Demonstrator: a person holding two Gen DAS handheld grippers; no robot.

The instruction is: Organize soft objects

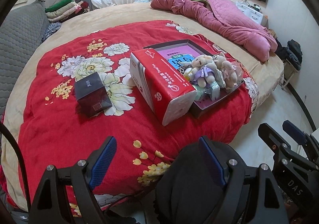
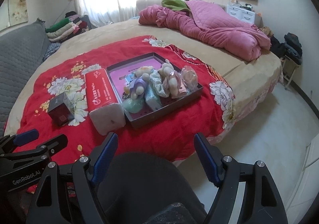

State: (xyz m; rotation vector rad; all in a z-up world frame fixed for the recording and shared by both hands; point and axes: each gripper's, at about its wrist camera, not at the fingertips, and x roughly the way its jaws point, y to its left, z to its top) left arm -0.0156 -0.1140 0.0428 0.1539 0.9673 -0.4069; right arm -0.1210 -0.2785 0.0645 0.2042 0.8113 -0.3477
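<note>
Ahead of both jaws: plush toys [image 2: 151, 82] in tray [image 2: 165, 113] | jaws wide, empty

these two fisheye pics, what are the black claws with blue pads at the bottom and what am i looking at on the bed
Each claw is a hand-held two-finger gripper carried by a person, with a camera looking along its fingers. One picture comes from the left gripper, the other from the right gripper. Both stand open and hold nothing. On the red floral blanket lie a small dark box, a red tissue pack, and a shallow tray with plush bears and other small soft items piled inside. A pink quilt lies bunched farther back.
</note>
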